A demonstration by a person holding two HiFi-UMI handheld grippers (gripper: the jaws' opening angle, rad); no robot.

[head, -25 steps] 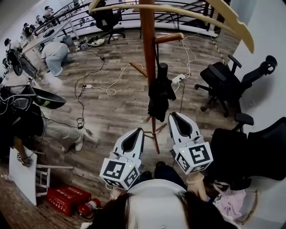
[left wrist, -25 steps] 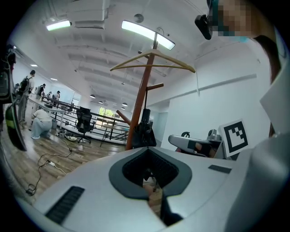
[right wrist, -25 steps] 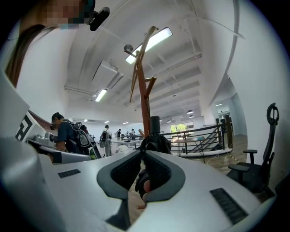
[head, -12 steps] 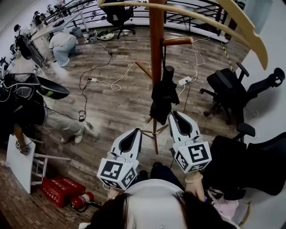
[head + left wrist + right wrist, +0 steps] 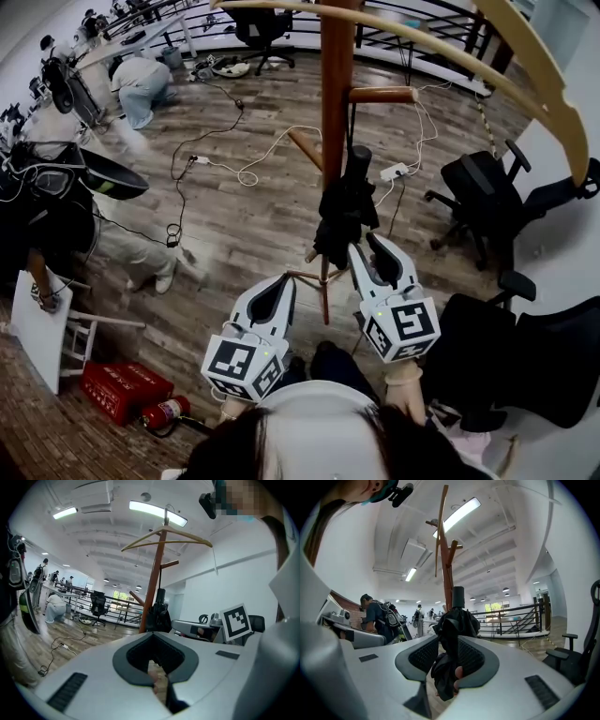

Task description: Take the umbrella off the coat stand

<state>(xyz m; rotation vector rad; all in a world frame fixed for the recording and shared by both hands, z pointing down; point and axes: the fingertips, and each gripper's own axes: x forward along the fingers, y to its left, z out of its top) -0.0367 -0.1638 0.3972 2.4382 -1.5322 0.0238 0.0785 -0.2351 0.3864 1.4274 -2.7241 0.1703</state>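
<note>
Two jaws of the right gripper (image 5: 367, 247) have just been opening and now stand partly apart, with the limp cloth of the folded black umbrella (image 5: 345, 211) between them, apparently unpinched. The left gripper (image 5: 284, 279) is closed on nothing. The umbrella hangs under a peg (image 5: 380, 95) of the coat stand (image 5: 336, 84). Gripping loose fabric alone could let it slip, and a caught hanging cord could rock the stand. Smooth round wood; soft crumpled cloth; a stiff stubby cylinder on top.
</note>
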